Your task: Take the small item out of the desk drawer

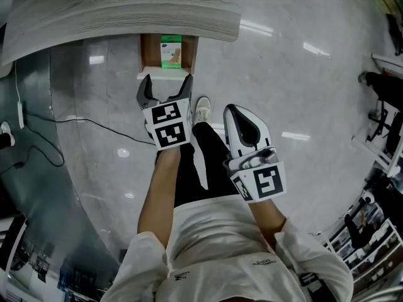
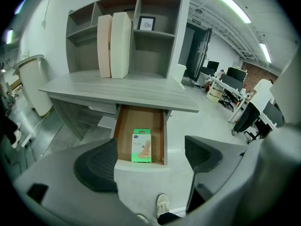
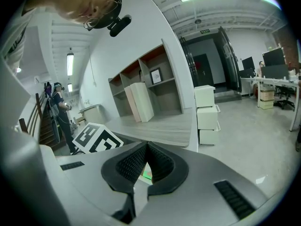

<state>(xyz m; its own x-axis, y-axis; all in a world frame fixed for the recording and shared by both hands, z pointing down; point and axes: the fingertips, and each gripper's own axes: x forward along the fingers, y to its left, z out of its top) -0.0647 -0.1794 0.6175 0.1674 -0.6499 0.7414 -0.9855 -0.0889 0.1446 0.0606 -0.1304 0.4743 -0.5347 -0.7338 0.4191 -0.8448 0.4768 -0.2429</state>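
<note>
A small green and white box (image 2: 141, 145) lies flat in the open wooden drawer (image 2: 123, 132) under the grey desk top (image 2: 127, 91); the head view shows the box (image 1: 170, 50) in the drawer (image 1: 148, 54) too. My left gripper (image 1: 165, 87) hangs open in front of the drawer, its jaws apart and empty, short of the box. My right gripper (image 1: 241, 122) is held lower and to the right, over the person's leg, its jaws shut with nothing between them (image 3: 146, 164).
Shelves with two tall pale boxes (image 2: 114, 45) and a small frame (image 2: 146, 23) stand on the desk. A black cable (image 1: 75, 128) runs across the glossy floor at left. The person's white shoe (image 1: 202, 110) stands just before the drawer. Office desks and chairs (image 2: 235, 91) lie far right.
</note>
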